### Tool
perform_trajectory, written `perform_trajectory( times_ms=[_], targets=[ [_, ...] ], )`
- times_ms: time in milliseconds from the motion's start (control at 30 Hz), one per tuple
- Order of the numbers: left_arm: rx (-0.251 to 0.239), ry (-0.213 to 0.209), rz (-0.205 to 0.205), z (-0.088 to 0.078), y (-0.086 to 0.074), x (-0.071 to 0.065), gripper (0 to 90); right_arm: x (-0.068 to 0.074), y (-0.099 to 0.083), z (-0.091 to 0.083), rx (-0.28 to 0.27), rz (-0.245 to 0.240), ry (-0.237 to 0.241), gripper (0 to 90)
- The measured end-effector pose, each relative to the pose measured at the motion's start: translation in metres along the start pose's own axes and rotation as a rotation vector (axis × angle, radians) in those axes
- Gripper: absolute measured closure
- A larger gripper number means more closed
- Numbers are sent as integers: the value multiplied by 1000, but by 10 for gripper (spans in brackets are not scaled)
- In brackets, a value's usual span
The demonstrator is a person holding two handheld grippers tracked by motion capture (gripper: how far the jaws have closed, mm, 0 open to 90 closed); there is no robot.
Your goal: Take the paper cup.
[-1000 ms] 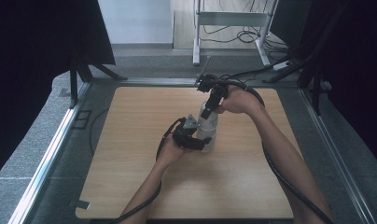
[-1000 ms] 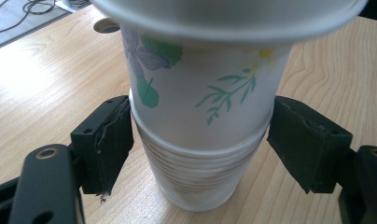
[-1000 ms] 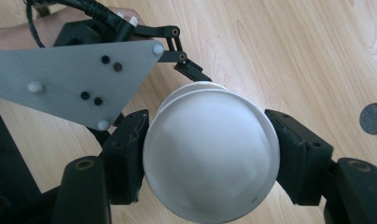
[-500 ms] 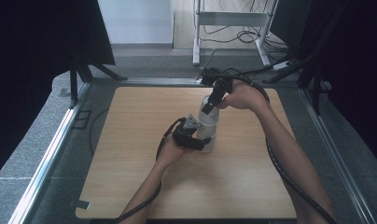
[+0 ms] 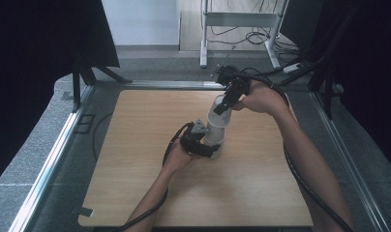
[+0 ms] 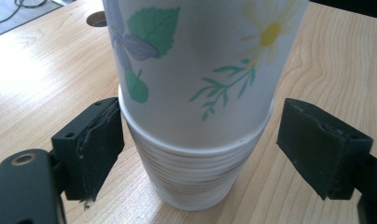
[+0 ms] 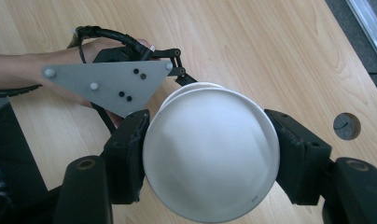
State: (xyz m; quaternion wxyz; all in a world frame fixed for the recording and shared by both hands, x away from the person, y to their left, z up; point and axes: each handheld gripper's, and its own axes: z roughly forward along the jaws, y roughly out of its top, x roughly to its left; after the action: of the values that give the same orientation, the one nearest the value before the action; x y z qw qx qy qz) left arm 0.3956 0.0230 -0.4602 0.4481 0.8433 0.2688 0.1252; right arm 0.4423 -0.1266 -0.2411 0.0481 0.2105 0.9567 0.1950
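Wooden table, stack of paper cups mid-board, both grippers on it.

Right gripper is clamped on the top flowered cup, its base hidden; left gripper jaws have just been opening, pads apart beside the lower stack, whose cup count is hard to tell.

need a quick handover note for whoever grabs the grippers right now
Left gripper: jaws have just been opening; the pads stand clear on both sides of the stack of cups, which rests on the table.
Right gripper: shut on the rim of the top cup, a white one with a flower print.
Done: the top cup is partly pulled up, its lower part still inside the stack.
Left: probably lift the top cup fully free and set it down; the stack may need steadying if it comes up with it.
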Motion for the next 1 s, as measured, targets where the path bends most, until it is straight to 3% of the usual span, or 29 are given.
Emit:
perform_trajectory(
  times_ms=[533,1000],
  targets=[
    [-19,-45,-25,-10,-2,1,97,10,-27,-15,-109,-16,-2,351],
    [8,-61,-4,-23,-4,-3,54,21,-56,-26,-188,-41,-4,352]
  ],
)
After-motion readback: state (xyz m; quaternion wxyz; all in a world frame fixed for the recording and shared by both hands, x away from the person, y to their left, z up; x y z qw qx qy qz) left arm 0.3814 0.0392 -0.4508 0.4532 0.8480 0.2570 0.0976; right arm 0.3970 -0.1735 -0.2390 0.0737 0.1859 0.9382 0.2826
